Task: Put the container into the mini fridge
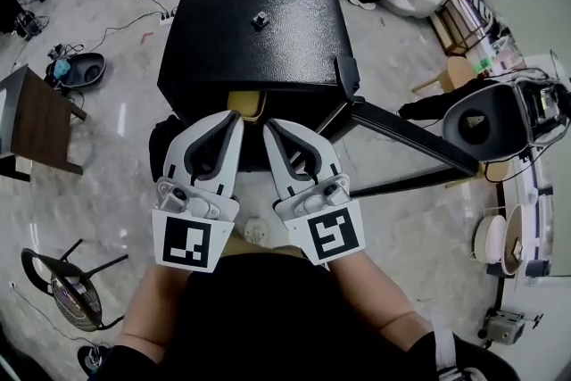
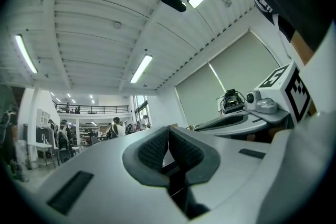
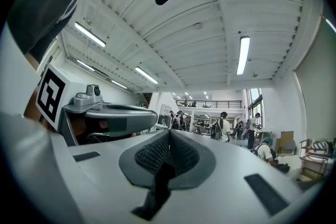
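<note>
Far to the left of the left gripper (image 1: 234, 117), a dark wooden table (image 1: 31, 116) stands on the glossy pale floor (image 1: 116, 183). Cables (image 1: 134, 22) lie across the tiles beyond it. The left gripper has its 2 jaws pressed together, and its ribbed pads (image 2: 152, 150) meet with nothing between them. Past them the left gripper view shows only a white ceiling and a far hall.

Just ahead of this gripper's tips, a tan container (image 1: 246, 103) shows as a small piece under the front edge of the black mini fridge (image 1: 254, 40). It sits at the open front of the fridge, apart from both grippers. The fridge top hides most of it, so I cannot tell its long axis or which way it points.

The right gripper (image 1: 271, 128) lies just beside the left one, and both point toward the fridge. Its 2 jaws are also together, and its pads (image 3: 155, 157) are empty. To the right of it the fridge door (image 1: 415, 143) stands swung open. Further right, a wooden stool (image 1: 453, 71) stands on the same floor.
</note>
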The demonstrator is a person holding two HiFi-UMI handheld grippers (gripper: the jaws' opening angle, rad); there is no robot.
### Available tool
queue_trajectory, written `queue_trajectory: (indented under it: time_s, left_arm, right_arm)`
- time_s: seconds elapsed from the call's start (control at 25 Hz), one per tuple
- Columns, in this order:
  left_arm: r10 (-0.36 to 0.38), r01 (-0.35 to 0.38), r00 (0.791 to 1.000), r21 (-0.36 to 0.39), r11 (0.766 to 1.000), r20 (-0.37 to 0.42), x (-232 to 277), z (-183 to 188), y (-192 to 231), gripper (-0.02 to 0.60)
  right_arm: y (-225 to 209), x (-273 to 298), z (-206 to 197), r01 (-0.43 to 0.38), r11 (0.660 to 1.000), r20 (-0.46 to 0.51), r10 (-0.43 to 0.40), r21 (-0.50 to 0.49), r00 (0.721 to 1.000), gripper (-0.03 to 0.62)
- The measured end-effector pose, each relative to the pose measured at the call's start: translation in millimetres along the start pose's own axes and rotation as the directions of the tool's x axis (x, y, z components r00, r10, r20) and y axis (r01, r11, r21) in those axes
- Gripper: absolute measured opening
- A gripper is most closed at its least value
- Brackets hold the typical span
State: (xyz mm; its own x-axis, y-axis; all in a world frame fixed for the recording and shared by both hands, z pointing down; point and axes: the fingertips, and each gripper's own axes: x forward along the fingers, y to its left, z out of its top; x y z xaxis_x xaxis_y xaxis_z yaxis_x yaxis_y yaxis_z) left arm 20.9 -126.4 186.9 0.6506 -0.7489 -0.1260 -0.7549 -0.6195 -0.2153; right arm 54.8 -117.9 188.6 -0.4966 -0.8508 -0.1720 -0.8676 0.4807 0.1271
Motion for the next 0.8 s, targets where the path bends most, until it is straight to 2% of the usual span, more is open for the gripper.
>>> queue_trajectory:
  time_s: [0.4,0.8]
  left_arm:
    - [-0.051,0.052,0.999,0.068,0.996,-0.015,9,0,-11,0.025]
    - [-0.053,0.055,0.998,0.08,0.995,-0.023,9,-3,-11,0.025]
  right_arm:
    - [-4,1,1,0.005,1.0,0.003,-0.005,-0.012,1.0,0.035]
    - [-4,5,0,0.006,1.0,0.003,-0.006,-0.01,1.0,0.035]
